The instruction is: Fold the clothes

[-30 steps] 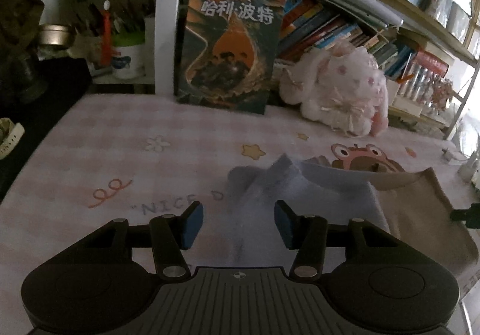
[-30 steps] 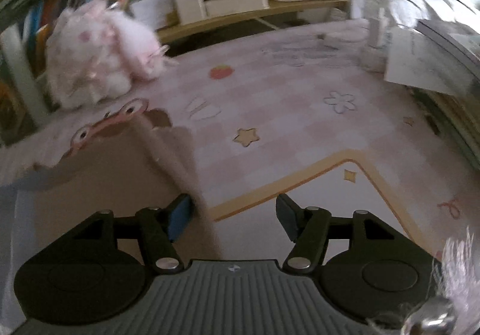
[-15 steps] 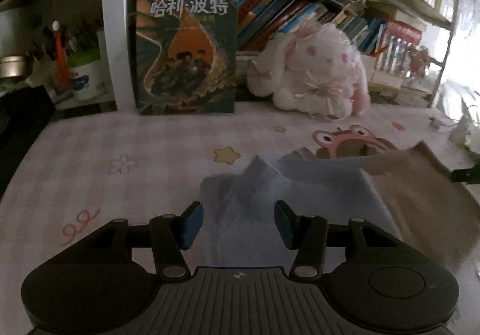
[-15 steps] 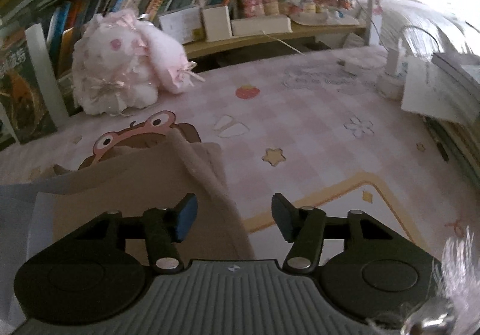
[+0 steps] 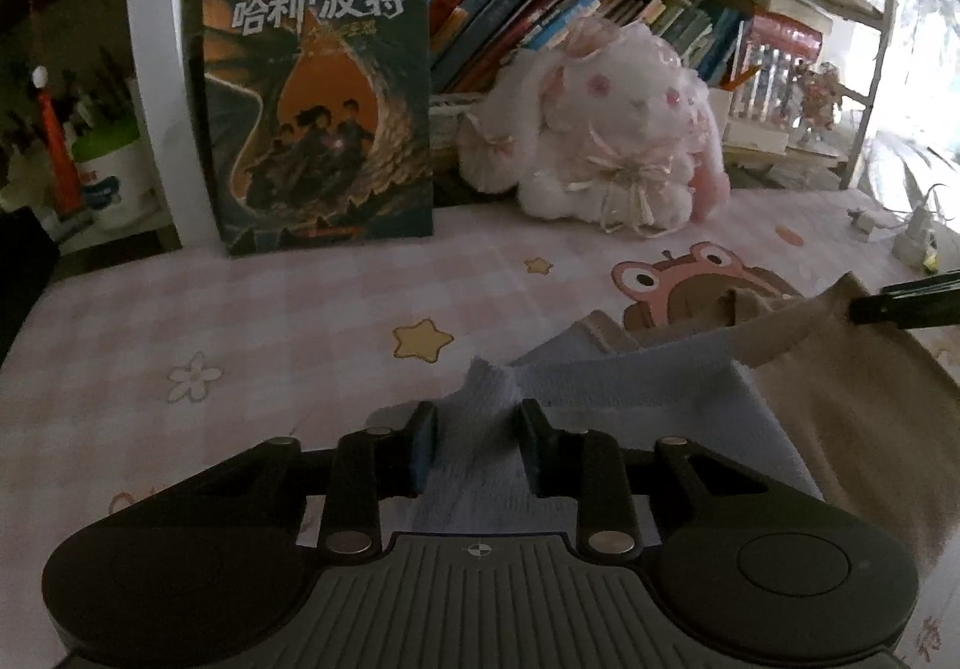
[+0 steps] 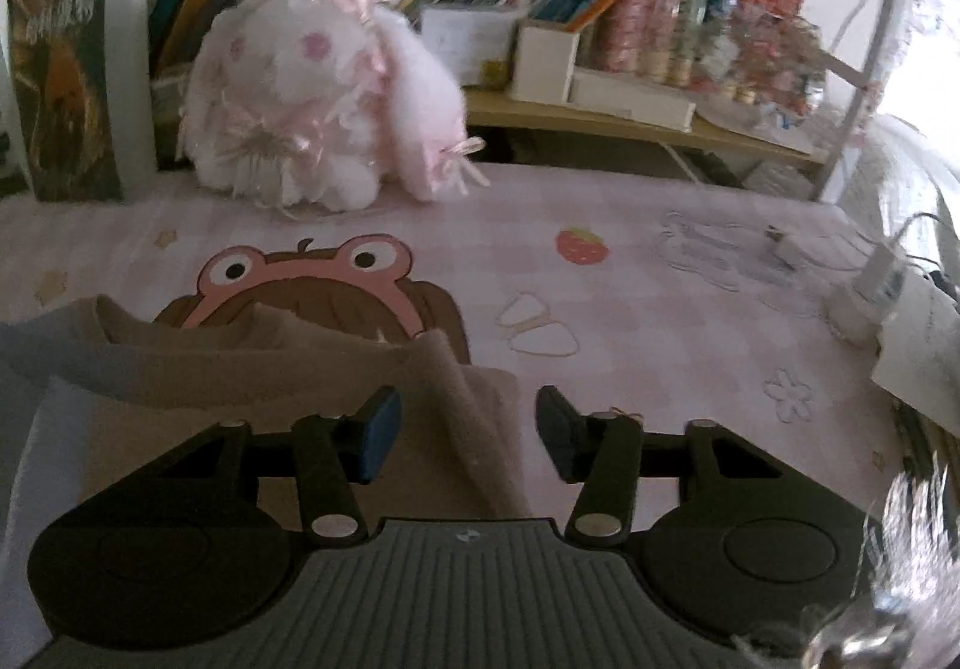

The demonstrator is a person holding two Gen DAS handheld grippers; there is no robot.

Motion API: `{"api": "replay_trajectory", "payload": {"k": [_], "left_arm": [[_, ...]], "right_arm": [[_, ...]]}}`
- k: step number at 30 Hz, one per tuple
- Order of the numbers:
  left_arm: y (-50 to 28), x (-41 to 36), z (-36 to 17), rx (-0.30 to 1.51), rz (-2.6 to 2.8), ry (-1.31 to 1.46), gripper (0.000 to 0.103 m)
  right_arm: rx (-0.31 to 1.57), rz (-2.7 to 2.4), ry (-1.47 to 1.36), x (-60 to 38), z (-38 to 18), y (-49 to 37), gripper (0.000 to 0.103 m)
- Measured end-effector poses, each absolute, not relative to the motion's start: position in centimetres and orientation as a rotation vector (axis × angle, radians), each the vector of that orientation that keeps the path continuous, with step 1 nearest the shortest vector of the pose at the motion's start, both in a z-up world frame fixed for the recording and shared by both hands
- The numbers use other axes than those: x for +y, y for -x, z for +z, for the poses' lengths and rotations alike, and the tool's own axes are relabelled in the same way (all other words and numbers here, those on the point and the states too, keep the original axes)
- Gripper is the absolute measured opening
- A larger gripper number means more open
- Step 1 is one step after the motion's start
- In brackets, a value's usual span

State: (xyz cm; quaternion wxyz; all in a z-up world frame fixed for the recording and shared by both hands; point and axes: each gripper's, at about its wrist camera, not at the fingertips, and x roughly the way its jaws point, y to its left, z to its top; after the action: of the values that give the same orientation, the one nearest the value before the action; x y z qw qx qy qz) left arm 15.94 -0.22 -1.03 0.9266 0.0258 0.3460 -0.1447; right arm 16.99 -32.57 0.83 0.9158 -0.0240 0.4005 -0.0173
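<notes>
Garment (image 5: pixel 630 399) edge possibly inside left gripper (image 5: pixel 477 444)

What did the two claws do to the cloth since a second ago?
The left claw moved in over the blue cloth and narrowed around its raised corner. The right claw, open as before, now straddles the tan cloth's edge. The plush bunny and big book stayed put.
</notes>
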Motion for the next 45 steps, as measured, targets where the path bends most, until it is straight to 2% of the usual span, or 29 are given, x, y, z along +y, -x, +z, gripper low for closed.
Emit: {"api": "replay_trajectory", "payload": {"k": [1,5,8,10,13,14,15,16,18,19,20,21,26,37,41,42,45], "left_arm": [[-15.9,0.3,-0.8,0.703,-0.307,-0.01,0.004],[-16.5,2.3,-0.7,0.715,-0.313,0.157,0.004],[-18.0,2.1,-2.3,0.793,-0.286,0.158,0.004],[-18.5,1.7,-3.3,0.822,-0.268,0.139,0.007],[-18.5,2.0,-3.6,0.819,-0.252,0.161,0.013],[-18.4,2.4,-3.6,0.821,-0.256,0.175,0.014],[-18.4,2.8,-3.5,0.82,-0.261,0.191,0.014],[-18.3,3.2,-3.3,0.819,-0.264,0.208,0.014],[-18.1,4.0,-3.0,0.819,-0.254,0.249,0.014],[-18.0,4.3,-2.7,0.819,-0.243,0.269,0.019],[-17.8,4.6,-2.4,0.813,-0.215,0.275,0.034],[-17.4,5.1,-2.0,0.791,-0.189,0.283,0.044],[-14.9,7.2,-0.3,0.719,-0.059,0.348,0.046],[-5.0,1.0,0.7,0.698,0.098,0.331,0.047],[-2.2,-2.8,0.4,0.717,0.133,0.323,0.052],[-1.5,-3.8,0.4,0.721,0.142,0.32,0.058],[0.3,-6.3,0.4,0.725,0.164,0.282,0.065]], "right_arm": [[0.828,-0.029,0.036,-32.7,0.7,-17.2,0.004],[0.746,-0.038,-0.197,-35.3,1.7,-15.9,0.005],[0.817,-0.074,-0.27,-36.4,0.1,-17.0,0.005],[0.871,-0.096,-0.257,-36.5,-1.1,-18.0,0.009],[0.858,-0.101,-0.292,-37.0,-1.2,-18.4,0.013],[0.854,-0.116,-0.302,-37.4,-1.1,-18.4,0.02],[0.849,-0.135,-0.311,-37.8,-0.9,-18.3,0.041],[0.838,-0.175,-0.312,-38.3,-0.7,-18.0,0.049],[0.82,-0.207,-0.33,-39.4,-0.3,-17.4,0.049],[0.82,-0.215,-0.338,-40.0,-0.2,-17.2,0.048],[0.822,-0.219,-0.337,-40.3,0.0,-17.0,0.048],[0.818,-0.212,-0.332,-40.7,0.1,-16.6,0.048],[0.802,-0.112,-0.271,-40.3,0.7,-15.2,0.048],[0.824,0.221,-0.039,-38.3,1.4,-10.5,0.049],[0.842,0.295,0.015,-39.0,1.4,-8.5,0.051],[0.85,0.314,0.024,-39.3,1.3,-8.0,0.051],[0.864,0.367,0.057,-39.9,1.1,-6.6,0.055]]}}
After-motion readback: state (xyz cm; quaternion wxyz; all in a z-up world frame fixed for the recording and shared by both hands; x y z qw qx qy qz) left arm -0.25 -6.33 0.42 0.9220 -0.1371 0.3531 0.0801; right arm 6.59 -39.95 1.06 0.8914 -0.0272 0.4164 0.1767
